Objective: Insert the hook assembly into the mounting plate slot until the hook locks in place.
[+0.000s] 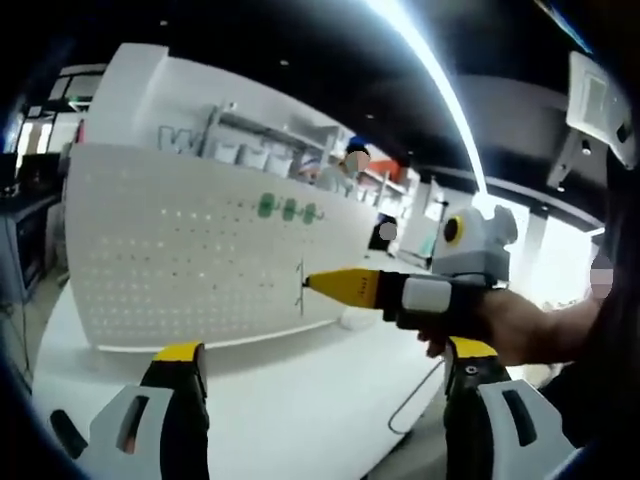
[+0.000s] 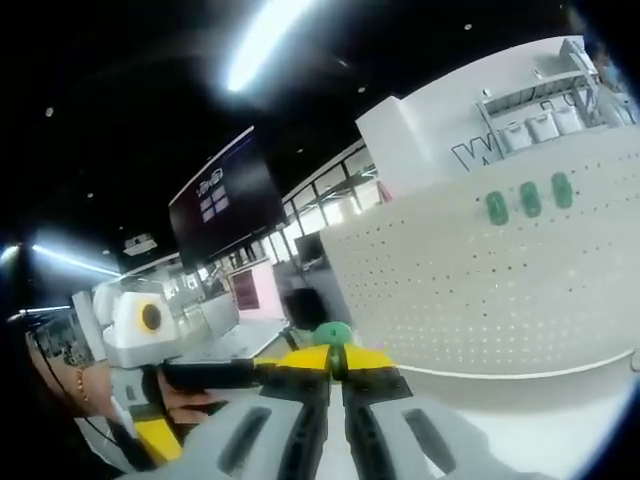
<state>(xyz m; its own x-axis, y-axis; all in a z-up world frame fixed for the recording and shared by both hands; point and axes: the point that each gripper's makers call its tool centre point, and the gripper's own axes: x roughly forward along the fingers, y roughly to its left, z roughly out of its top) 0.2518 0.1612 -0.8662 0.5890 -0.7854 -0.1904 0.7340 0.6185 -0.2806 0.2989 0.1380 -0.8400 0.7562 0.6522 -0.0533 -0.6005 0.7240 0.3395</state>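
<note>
Matt white perforated mounting plate, smooth white table, thin metal wire hook, glossy green hook knob

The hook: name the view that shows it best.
Left gripper view. There the right gripper holds the thin wire hook in profile against the white pegboard. In the right gripper view only its green tip shows above the shut jaws; the wire is hidden.

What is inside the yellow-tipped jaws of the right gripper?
A small green rounded piece pokes out between the shut jaws of the right gripper. The jaws cover the rest of it, so its full shape cannot be seen.
</note>
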